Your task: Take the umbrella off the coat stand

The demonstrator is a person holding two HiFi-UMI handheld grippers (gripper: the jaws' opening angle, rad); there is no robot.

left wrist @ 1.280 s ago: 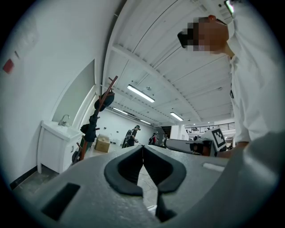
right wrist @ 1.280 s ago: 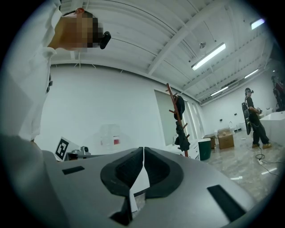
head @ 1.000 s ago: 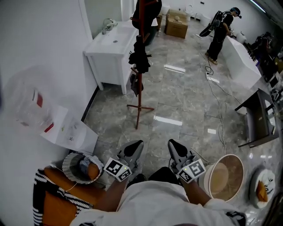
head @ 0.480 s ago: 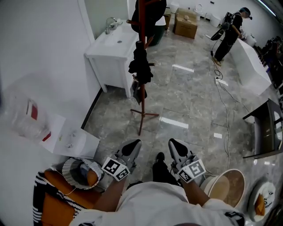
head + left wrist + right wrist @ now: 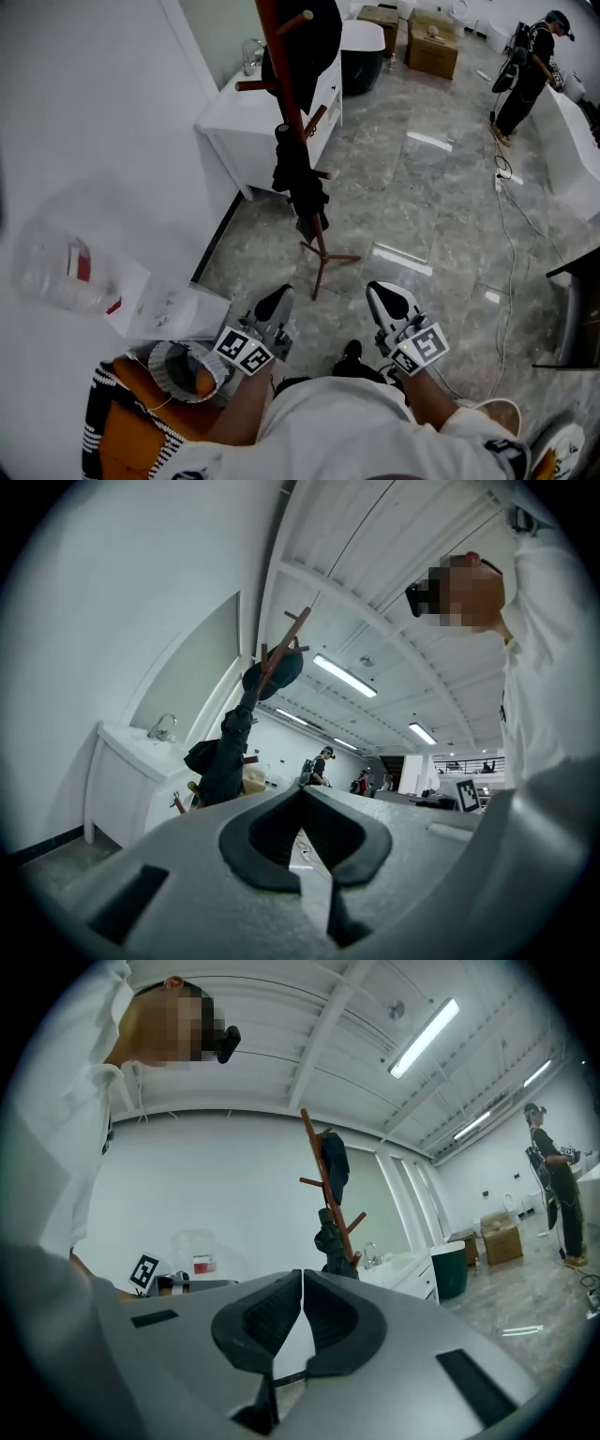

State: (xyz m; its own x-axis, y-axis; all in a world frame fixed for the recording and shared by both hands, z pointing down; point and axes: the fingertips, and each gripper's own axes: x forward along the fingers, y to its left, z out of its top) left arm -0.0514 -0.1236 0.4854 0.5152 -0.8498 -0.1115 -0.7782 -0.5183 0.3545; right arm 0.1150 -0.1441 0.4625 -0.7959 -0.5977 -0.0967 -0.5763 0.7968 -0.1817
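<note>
A red-brown coat stand (image 5: 292, 103) rises from the grey tiled floor beside a white sink cabinet. The folded black umbrella (image 5: 298, 180) hangs upright against its pole, and a dark cap (image 5: 314, 37) sits on the top pegs. My left gripper (image 5: 273, 304) and right gripper (image 5: 392, 302) are held side by side well short of the stand, both shut with nothing between the jaws. The left gripper view has the umbrella (image 5: 223, 757) and stand (image 5: 281, 653) ahead on the left of my left gripper (image 5: 302, 789). The right gripper view has the umbrella (image 5: 330, 1241) just above my right gripper (image 5: 302, 1274).
The white sink cabinet (image 5: 246, 122) stands right behind the stand. A dark green bin (image 5: 361, 56) and cardboard boxes (image 5: 436, 42) lie further back. A person (image 5: 530, 66) stands far right, with a cable (image 5: 511, 220) along the floor. At the left are a clear container (image 5: 56, 272) and papers (image 5: 169, 305).
I have moved forward with both grippers: the coat stand and umbrella are nearer and larger in the head view. Both grippers stayed shut.
</note>
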